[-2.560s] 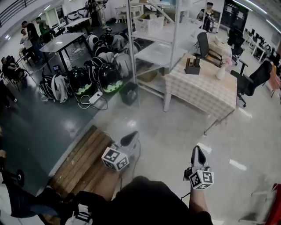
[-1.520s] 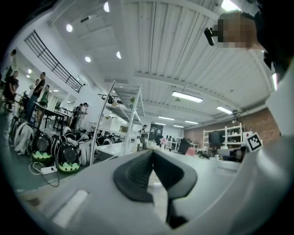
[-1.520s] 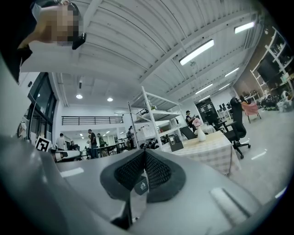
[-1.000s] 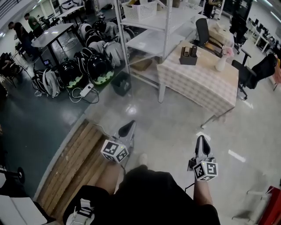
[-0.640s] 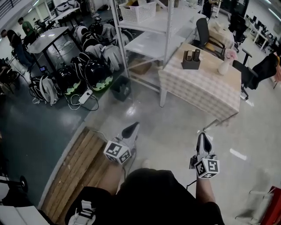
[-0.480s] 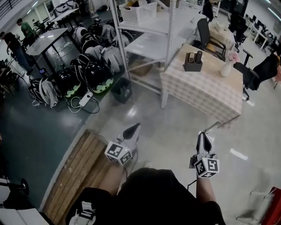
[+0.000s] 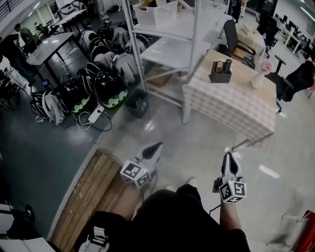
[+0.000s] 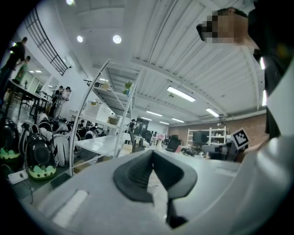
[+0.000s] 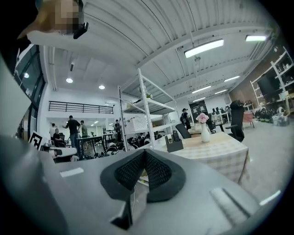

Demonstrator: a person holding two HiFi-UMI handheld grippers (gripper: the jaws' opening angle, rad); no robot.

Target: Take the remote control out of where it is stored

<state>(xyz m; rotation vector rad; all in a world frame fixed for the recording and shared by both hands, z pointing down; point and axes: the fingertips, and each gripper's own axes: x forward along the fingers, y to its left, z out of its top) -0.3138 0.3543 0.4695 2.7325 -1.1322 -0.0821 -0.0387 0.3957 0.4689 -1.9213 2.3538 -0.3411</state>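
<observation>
My left tool (image 7: 155,146) and right tool (image 7: 227,158) hang level over the floor, well apart from the table (image 7: 236,106). There the remote control (image 7: 227,65) stands upright in a dark holder (image 7: 220,77). Left gripper view: jaws clenched, empty. Right gripper view: likewise clenched on nothing, holder ahead.

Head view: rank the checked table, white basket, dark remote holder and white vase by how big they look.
1. checked table
2. white basket, though it sits on a higher shelf, so nearness may flatter it
3. dark remote holder and white vase: they look about alike, so left unranked
</observation>
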